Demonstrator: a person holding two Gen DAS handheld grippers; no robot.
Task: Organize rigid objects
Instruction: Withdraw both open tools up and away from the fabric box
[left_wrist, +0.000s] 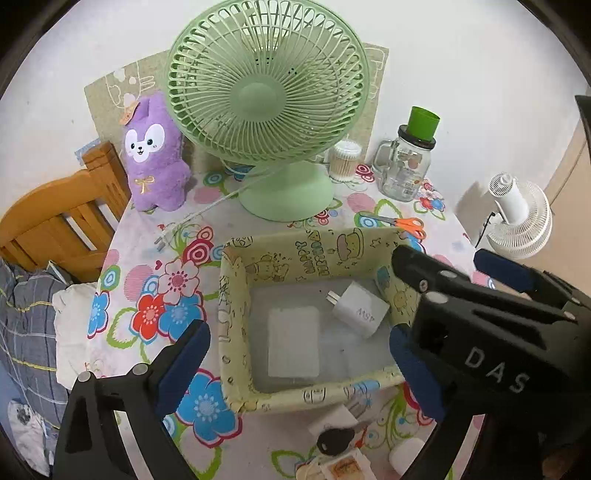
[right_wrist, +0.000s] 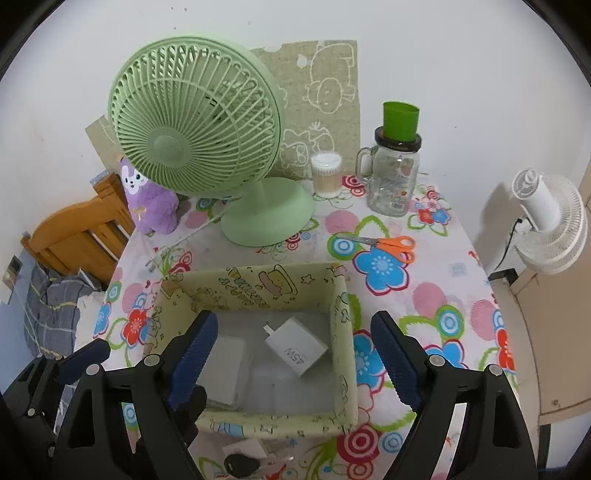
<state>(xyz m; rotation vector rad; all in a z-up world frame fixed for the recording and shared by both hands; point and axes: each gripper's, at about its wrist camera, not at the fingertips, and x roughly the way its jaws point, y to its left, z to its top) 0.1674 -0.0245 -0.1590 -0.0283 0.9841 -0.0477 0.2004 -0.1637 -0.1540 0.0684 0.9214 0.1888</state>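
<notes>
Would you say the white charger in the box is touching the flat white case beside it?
Apart. In the left wrist view the white charger and the flat white case lie in the box with a clear strip of bare floor between them.

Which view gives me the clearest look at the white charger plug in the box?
The left wrist view: the charger plug lies unobstructed on the box floor, prongs and printed label visible. The right wrist view also shows it whole, between that gripper's fingers, slightly smaller.
</notes>
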